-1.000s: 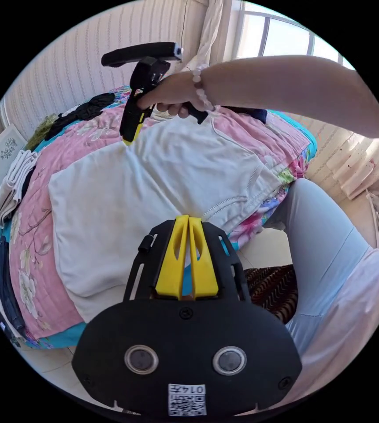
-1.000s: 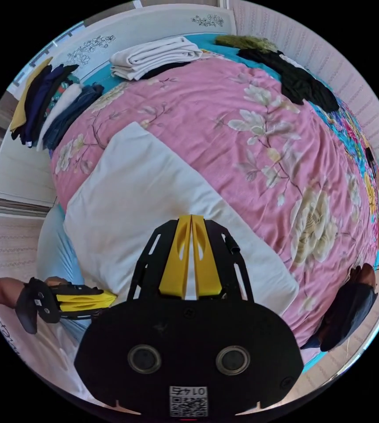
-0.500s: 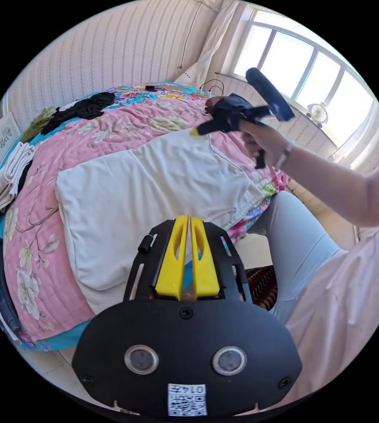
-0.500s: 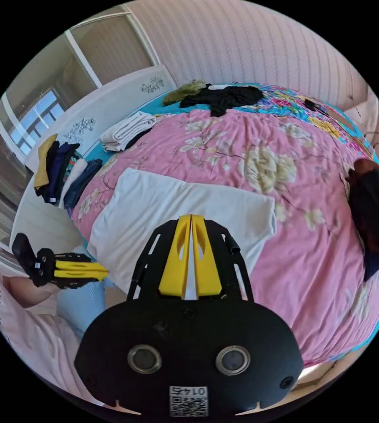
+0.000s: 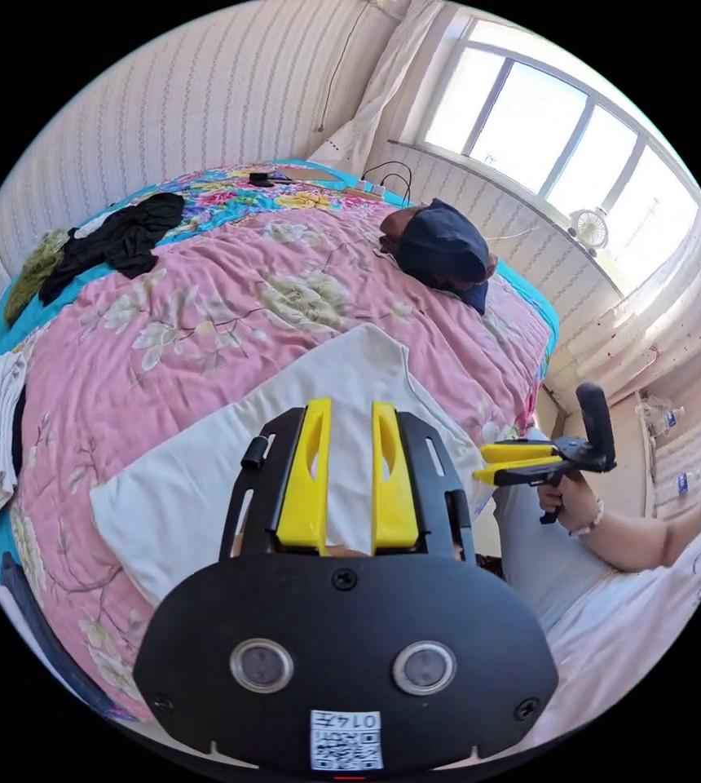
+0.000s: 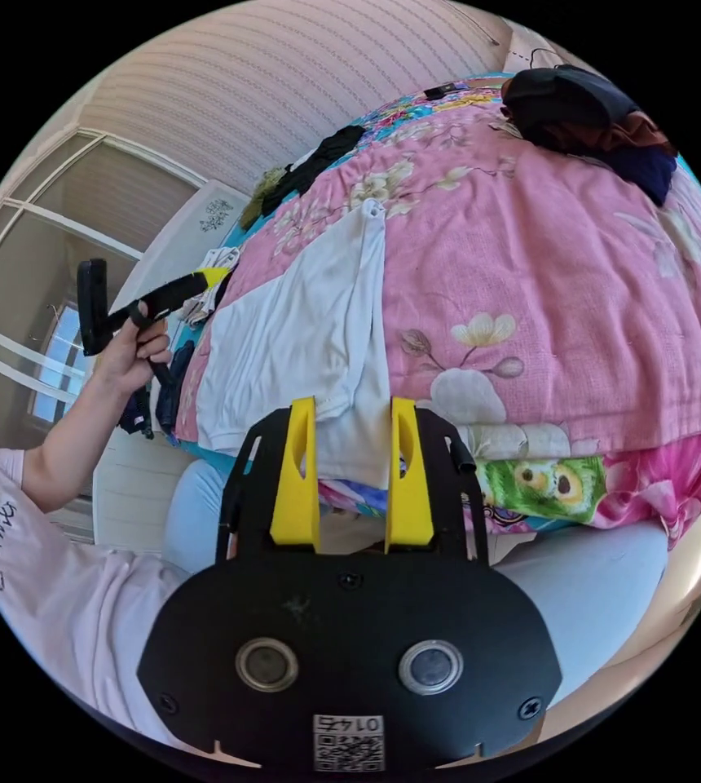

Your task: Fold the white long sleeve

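White cotton long sleeve (image 5: 228, 457) lies narrow on the pink floral quilt (image 5: 204, 310) ahead, cross fold left. Left gripper (image 5: 349, 473), right gripper (image 6: 352, 473): jaws apart, empty.

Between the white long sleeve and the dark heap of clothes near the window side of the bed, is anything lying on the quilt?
Nothing: in the left gripper view, bare pink floral quilt separates the white long sleeve from the dark heap.
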